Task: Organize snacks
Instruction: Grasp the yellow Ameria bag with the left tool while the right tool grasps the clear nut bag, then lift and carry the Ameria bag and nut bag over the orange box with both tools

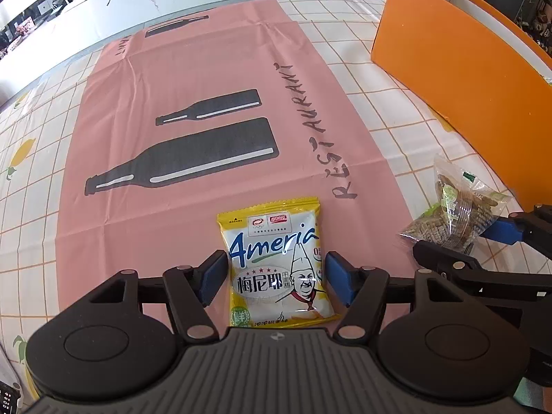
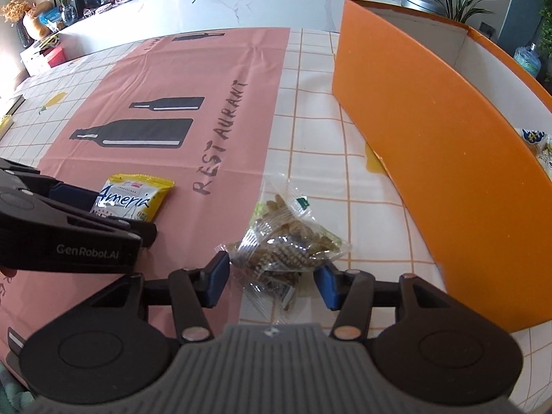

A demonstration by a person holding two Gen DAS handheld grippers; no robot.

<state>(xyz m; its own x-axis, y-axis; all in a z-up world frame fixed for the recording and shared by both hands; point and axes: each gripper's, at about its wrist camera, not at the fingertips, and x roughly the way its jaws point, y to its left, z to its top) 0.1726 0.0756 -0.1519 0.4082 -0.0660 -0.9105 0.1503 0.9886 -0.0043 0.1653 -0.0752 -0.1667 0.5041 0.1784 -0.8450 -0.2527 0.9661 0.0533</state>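
We note a table under a white grid-patterned cloth [image 2: 310, 117], a pink bottle-printed mat [image 1: 207, 69] laid on it, and a marble counter behind. A tall orange cardboard box [image 2: 431, 131] stands toward the table's right edge.

The yellow-and-white foil snack packet [image 1: 276, 262] lies flat on the near part of the mat, its long axis running along the line the left gripper [image 1: 274, 277] points. That gripper is spread, a blue pad at each long side of the packet; we cannot tell whether the pads touch it.

The pile of clear crinkled packets of brown biscuits [image 2: 286, 245] lies at the mat's right edge, partly on the grid cloth, directly ahead of the right gripper [image 2: 272, 283]. Its jaws straddle the near end of the pile, partly spread; whether they pinch, we cannot tell. The right hand is plainly the nearer to the box, which stands ahead and to the right of it.

Only the right wrist view shows the box interior, with wrapped snacks [image 2: 538, 141] already inside. The left wrist view shows the foil packet's full outline.
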